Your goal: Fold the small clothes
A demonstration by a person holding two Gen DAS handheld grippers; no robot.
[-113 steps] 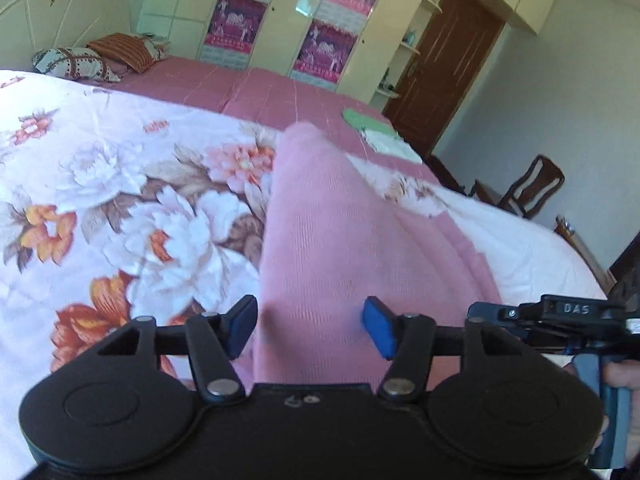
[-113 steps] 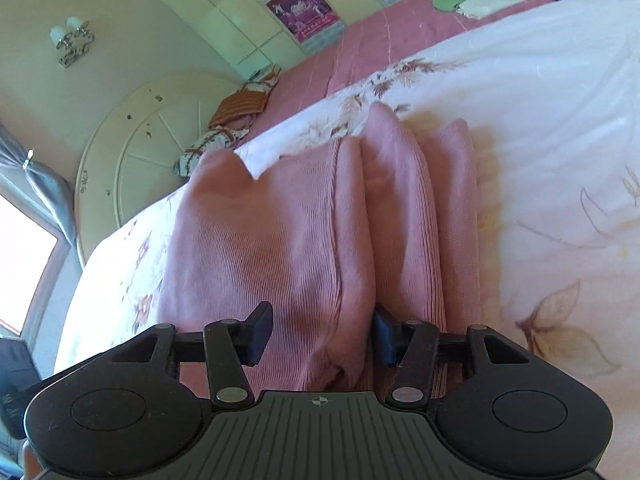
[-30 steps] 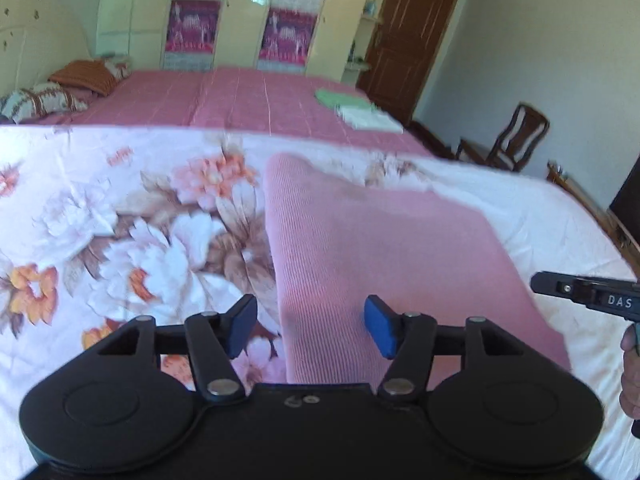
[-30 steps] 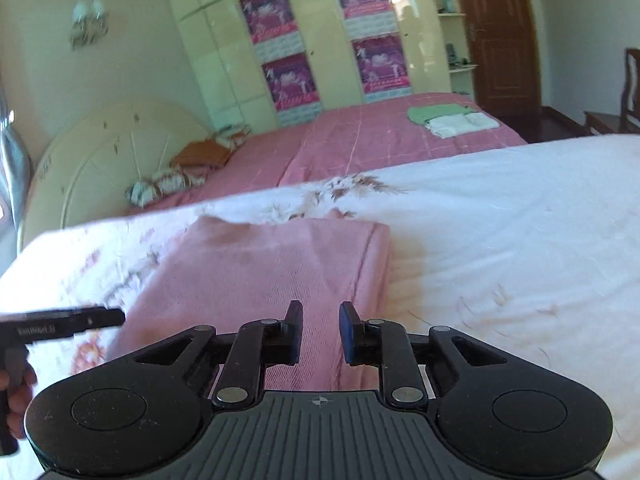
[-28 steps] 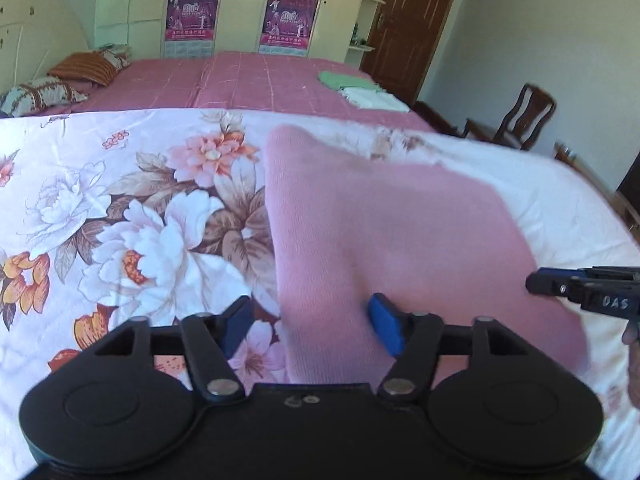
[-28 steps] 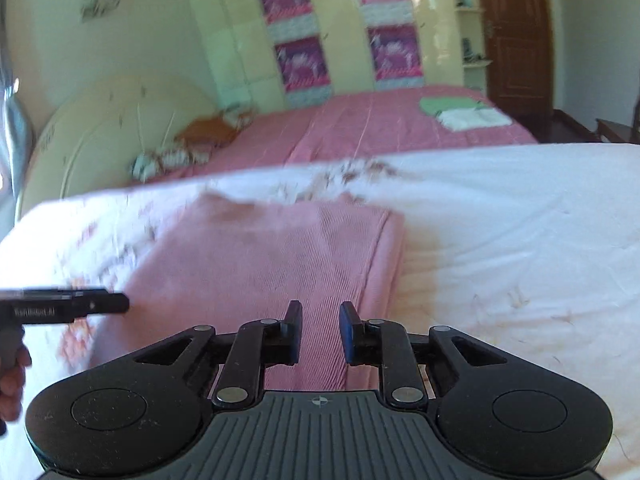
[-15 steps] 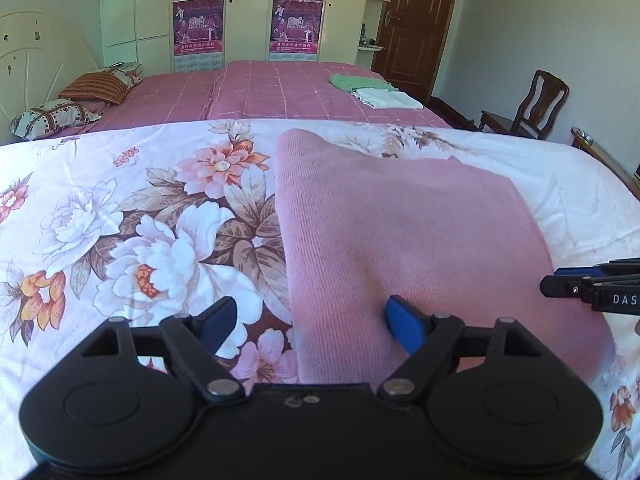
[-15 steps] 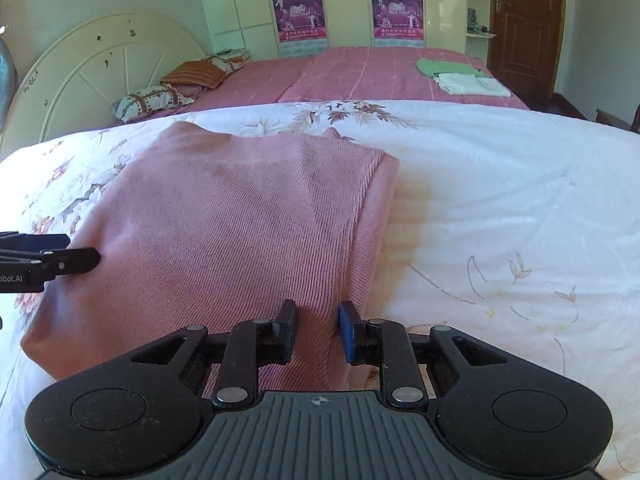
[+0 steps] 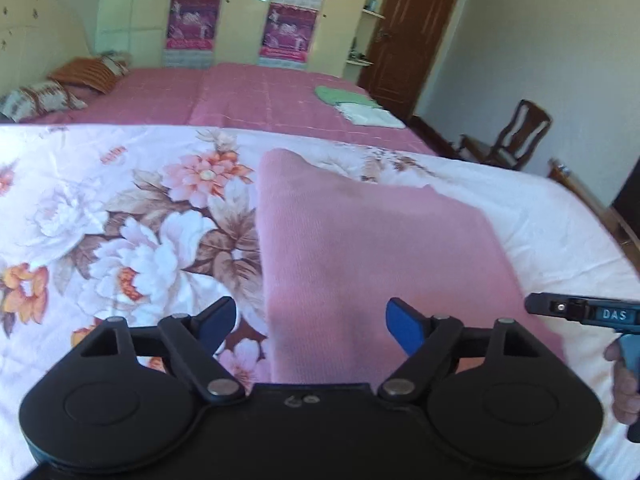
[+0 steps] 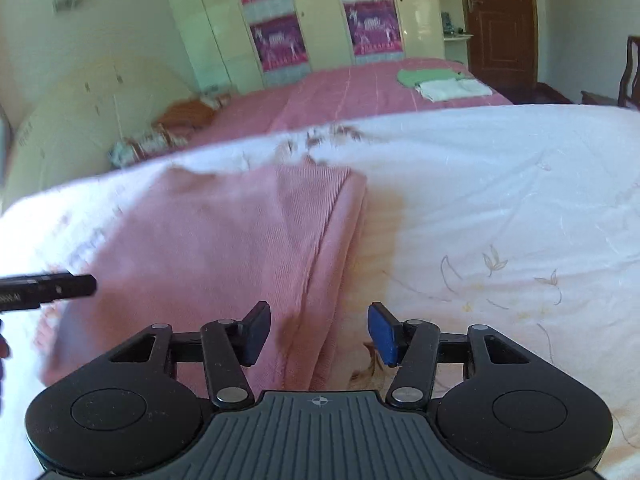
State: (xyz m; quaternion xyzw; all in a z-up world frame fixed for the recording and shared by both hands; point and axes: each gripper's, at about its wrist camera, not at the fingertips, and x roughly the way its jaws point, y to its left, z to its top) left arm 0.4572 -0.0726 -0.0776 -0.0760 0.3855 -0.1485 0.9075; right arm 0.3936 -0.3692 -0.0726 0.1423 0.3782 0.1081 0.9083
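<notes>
A pink knit garment (image 9: 372,240) lies folded flat on the white floral bedspread (image 9: 132,224); it also shows in the right wrist view (image 10: 224,236). My left gripper (image 9: 310,322) is open and empty, just above the garment's near left edge. My right gripper (image 10: 318,330) is open and empty, over the garment's near right folded edge. The tip of the right gripper shows at the right of the left wrist view (image 9: 580,312), and the left gripper's tip at the left of the right wrist view (image 10: 48,286).
Beyond the floral bedspread lies a pink bedcover (image 9: 240,96) with a green and a white folded cloth (image 9: 356,104) and pillows (image 9: 60,88). Wardrobes and a brown door (image 9: 408,40) stand behind. A wooden chair (image 9: 516,136) is at the right.
The right gripper, shut on the garment's edge half a second ago, has opened and let it go. The left gripper has opened wider. Both have pulled back slightly; the garment lies flat.
</notes>
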